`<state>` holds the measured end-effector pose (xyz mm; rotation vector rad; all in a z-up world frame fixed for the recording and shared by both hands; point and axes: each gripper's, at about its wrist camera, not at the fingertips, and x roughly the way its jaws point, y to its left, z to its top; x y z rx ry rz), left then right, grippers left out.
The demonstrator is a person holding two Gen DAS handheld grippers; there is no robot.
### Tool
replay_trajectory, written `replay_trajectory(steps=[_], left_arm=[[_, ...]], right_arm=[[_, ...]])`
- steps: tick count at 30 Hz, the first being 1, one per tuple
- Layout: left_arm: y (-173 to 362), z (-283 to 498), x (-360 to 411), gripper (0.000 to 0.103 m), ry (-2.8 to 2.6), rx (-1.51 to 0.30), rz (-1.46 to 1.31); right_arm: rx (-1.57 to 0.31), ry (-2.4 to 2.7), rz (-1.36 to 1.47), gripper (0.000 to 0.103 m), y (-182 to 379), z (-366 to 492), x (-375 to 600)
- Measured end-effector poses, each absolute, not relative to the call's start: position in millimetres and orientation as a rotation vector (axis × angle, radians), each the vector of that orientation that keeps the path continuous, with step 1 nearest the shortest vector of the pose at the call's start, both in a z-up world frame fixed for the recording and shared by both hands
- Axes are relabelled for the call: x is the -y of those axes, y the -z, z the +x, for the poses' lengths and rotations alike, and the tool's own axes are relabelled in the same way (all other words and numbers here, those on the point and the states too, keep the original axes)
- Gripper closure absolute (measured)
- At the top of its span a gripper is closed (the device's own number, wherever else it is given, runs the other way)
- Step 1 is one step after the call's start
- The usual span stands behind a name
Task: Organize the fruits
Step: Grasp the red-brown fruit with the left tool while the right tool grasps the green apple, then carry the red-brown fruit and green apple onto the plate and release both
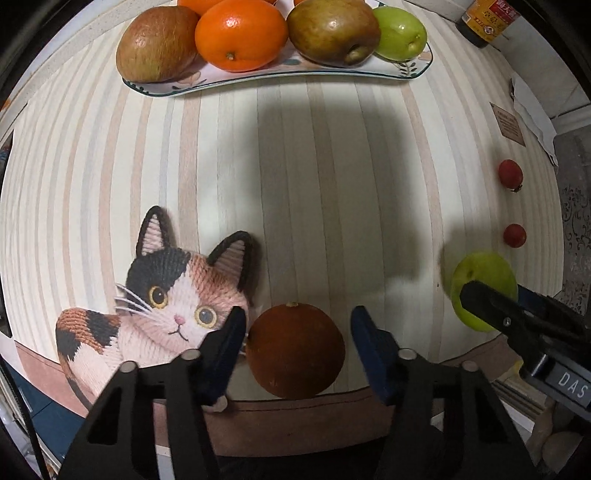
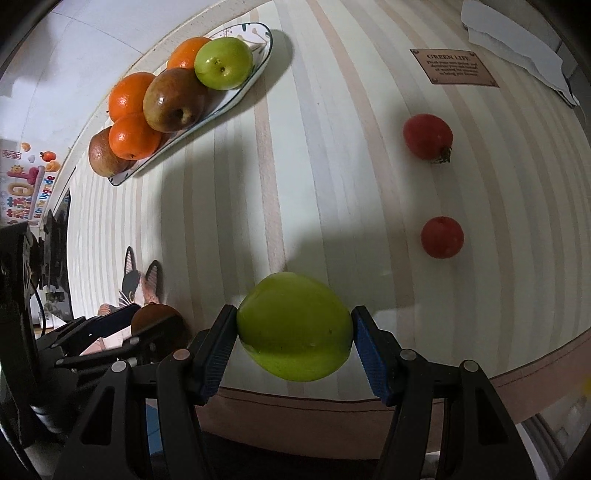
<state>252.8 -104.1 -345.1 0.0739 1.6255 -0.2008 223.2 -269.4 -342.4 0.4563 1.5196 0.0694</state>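
A striped cloth (image 1: 295, 166) in pale colours covers the table, with a knitted-looking cat picture (image 1: 166, 306) at 8 o'clock in the left wrist view and a small brown label (image 2: 453, 67) at 1 o'clock in the right wrist view.

At 12 o'clock in the left view lies the oval fruit plate (image 1: 258, 79). It already carries several fruits: oranges (image 1: 241, 35), brownish apples (image 1: 332, 27) and one green apple (image 1: 399, 33). So I judge that a good part of the sorting is done.

The left gripper (image 1: 297, 347) points down over a dark brown round fruit (image 1: 295, 350) at 6 o'clock. Its jaws stand on both sides of the fruit. The left pad (image 1: 227, 350) is just at the skin, but a gap shows before the right pad, so the fruit is between them and not yet pinched.

The right gripper (image 2: 293, 343) is closed on a second green apple (image 2: 293, 326), with both blue pads pressing its sides. Whether it is lifted off the cloth, I cannot tell.

Two small red tomatoes (image 2: 427, 136) are left loose on the cloth, at 2 and 3 o'clock in the right view, well apart from the plate. These two, the brown fruit and the held apple probably must go to the plate.
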Motion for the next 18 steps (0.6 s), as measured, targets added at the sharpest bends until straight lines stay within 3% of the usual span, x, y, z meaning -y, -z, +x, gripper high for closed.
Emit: replay_trajectory(steps=[18], left_arm=[[356, 270, 51, 0.054, 0.154, -1.619, -0.037]], right_arm=[[-1.515, -0.040, 0.335, 0.038, 341, 229, 261]])
